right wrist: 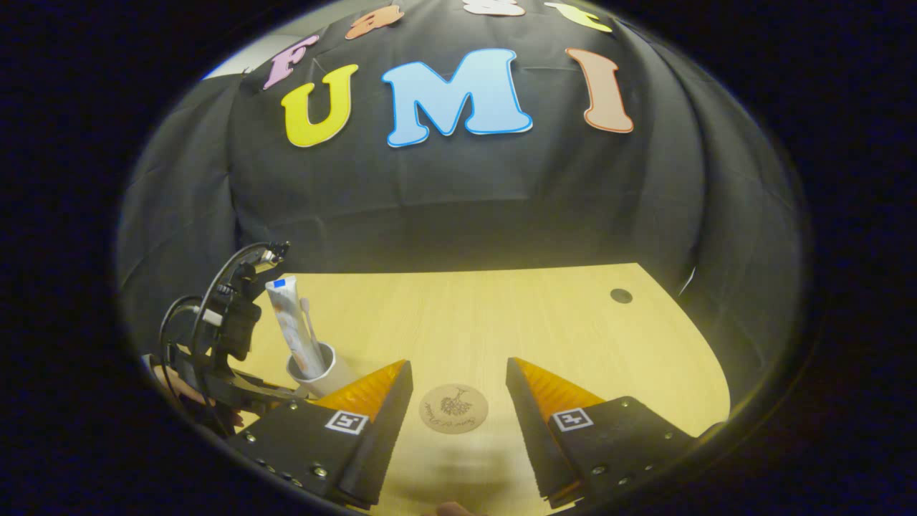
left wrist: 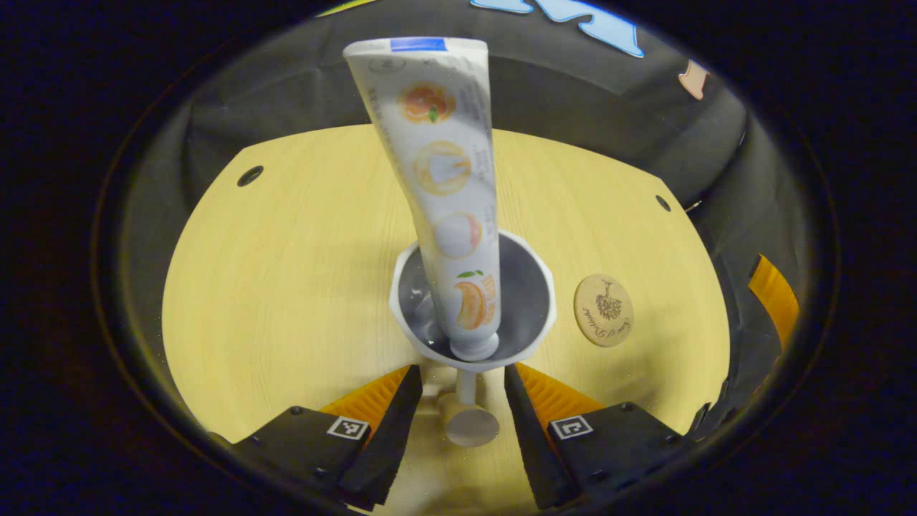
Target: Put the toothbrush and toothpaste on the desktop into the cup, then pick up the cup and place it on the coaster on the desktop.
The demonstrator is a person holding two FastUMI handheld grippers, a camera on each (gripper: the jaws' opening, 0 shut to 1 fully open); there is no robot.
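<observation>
A white cup (left wrist: 534, 326) with a grey inside stands on the wooden desktop (left wrist: 286, 287). The orange-printed toothpaste tube (left wrist: 448, 172) stands in it cap down, leaning toward the far side. The cup's handle (left wrist: 471, 424) lies between the fingers of my left gripper (left wrist: 462, 376), which is open and not touching it. A round wooden coaster (left wrist: 604, 309) lies just right of the cup. In the right gripper view, my right gripper (right wrist: 458, 369) hovers open over the coaster (right wrist: 453, 408). The cup (right wrist: 319, 374) holds the tube (right wrist: 290, 326) and a thin white toothbrush (right wrist: 309, 326).
The left gripper (right wrist: 229, 337), with cables and a hand beneath it, sits at the desk's left edge. Small dark holes (left wrist: 250, 175) (right wrist: 620, 295) mark the desktop's far corners. Black cloth walls close in behind the desk.
</observation>
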